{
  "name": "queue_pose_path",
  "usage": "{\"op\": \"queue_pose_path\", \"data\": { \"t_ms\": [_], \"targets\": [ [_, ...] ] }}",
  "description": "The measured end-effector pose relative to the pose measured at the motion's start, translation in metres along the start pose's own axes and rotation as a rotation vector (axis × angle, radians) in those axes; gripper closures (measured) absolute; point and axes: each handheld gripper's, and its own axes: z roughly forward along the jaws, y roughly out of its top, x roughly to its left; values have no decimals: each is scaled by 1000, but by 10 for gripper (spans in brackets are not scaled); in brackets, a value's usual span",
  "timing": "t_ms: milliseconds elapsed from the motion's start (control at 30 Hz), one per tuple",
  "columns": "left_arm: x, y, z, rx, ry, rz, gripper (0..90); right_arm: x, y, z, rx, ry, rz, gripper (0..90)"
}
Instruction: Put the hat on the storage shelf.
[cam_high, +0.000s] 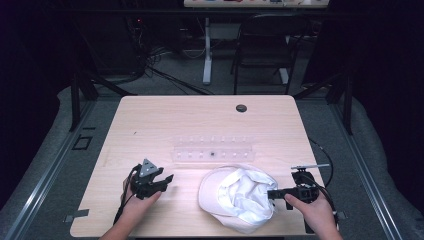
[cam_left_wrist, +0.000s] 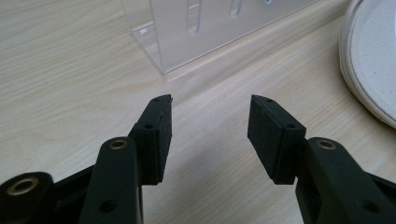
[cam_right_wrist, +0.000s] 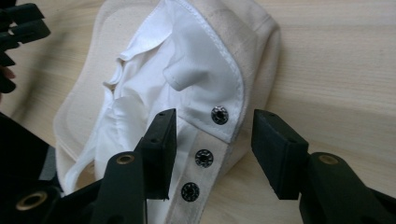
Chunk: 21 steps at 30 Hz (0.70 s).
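Note:
A cream cap (cam_high: 239, 196) with a white lining lies upside down on the near part of the wooden table (cam_high: 165, 120). My right gripper (cam_high: 272, 194) is at its right edge, open. In the right gripper view the jaws (cam_right_wrist: 214, 115) straddle the cap's snap strap (cam_right_wrist: 203, 158) without pressing on it; the cap's lining (cam_right_wrist: 187, 70) opens beyond. My left gripper (cam_high: 167, 180) rests left of the cap, apart from it, open with nothing between its jaws (cam_left_wrist: 210, 105). The cap's brim (cam_left_wrist: 373, 60) shows at the right edge of the left gripper view.
A clear plastic rack (cam_high: 212, 148) with small slots stands on the table just behind the cap and close ahead of the left gripper's jaws (cam_left_wrist: 196, 28). A round cable hole (cam_high: 241, 108) sits near the far edge. A chair (cam_high: 262, 45) and desk legs stand beyond.

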Motion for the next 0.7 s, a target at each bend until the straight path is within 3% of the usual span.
{"op": "queue_pose_path", "data": {
  "t_ms": [167,433,700],
  "targets": [
    [-2,0,1,0,-3,14,505,-1,-1,5,15,62,17,496],
    [-1,0,1,4,0,7,505,1,0,18,50,75,11,483],
    [-1,0,1,2,3,8,505,12,5,7,27,104,3,482]
  ]
}}
